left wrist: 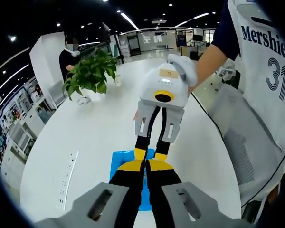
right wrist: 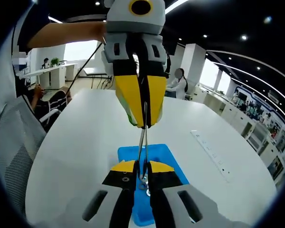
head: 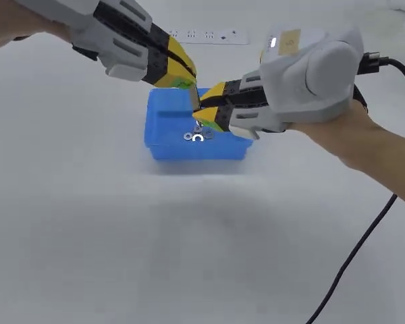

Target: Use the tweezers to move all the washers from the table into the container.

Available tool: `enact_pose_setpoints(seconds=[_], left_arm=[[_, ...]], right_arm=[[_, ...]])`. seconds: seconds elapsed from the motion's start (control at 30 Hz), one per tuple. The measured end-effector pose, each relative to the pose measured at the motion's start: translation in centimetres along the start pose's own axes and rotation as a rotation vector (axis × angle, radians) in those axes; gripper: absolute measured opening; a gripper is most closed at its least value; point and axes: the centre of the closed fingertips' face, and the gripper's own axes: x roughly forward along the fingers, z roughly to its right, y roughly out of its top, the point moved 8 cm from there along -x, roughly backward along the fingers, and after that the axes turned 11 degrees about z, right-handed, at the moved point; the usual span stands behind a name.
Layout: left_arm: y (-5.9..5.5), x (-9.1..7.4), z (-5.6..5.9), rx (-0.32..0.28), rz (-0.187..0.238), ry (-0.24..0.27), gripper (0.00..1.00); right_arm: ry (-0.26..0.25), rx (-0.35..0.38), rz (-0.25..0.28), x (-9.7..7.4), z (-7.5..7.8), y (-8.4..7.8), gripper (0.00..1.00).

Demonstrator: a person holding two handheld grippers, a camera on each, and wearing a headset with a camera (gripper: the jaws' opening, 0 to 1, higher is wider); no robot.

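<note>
We note the left tool point(head: 183, 84) clamped on the tweezers point(right wrist: 142, 142) up top, the right tool point(head: 202, 122) pinching their legs shut. The washers point(head: 197, 137) lie in the container point(head: 162, 131). Best ease the right squeeze slowly, tips low inside.

Shiny metal washers point(head: 198, 137) lie in a smooth blue plastic container point(head: 163, 145) (slightly glossy) on the matt white table point(head: 189, 236).
</note>
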Motion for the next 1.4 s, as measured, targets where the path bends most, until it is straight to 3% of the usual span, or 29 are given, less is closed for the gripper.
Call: enact_pose_setpoints(seconds=[0.33,0.63,0.9,1.0,1.17,1.4], left_arm=[[-3.7,1.5,-1.1,-0.049,-0.027,0.0,0.06],[-4.9,2.3,-1.5,-0.068,-0.063,-0.025,0.06],[-4.6,2.3,-1.5,-0.06,-0.054,-0.01,0.06],[-4.0,2.0,-1.3,-0.045,-0.055,-0.009,0.06],[-2.6,1.1,-1.1,-0.033,-0.018,0.012,0.06],[-1.2,-0.4,-0.1,-0.02,0.015,0.041,0.06]], right_arm=[[0.034,0.041,-0.045,2.0,0.8,-3.4,0.1],[0.049,0.056,-0.061,2.6,0.7,-4.7,0.1],[0.031,0.071,-0.064,2.2,0.8,-4.5,0.12],[0.028,0.068,-0.057,2.3,0.9,-4.2,0.12],[0.026,0.073,-0.048,2.1,1.0,-3.7,0.12],[0.001,0.101,0.016,0.7,1.1,-2.2,0.09]])
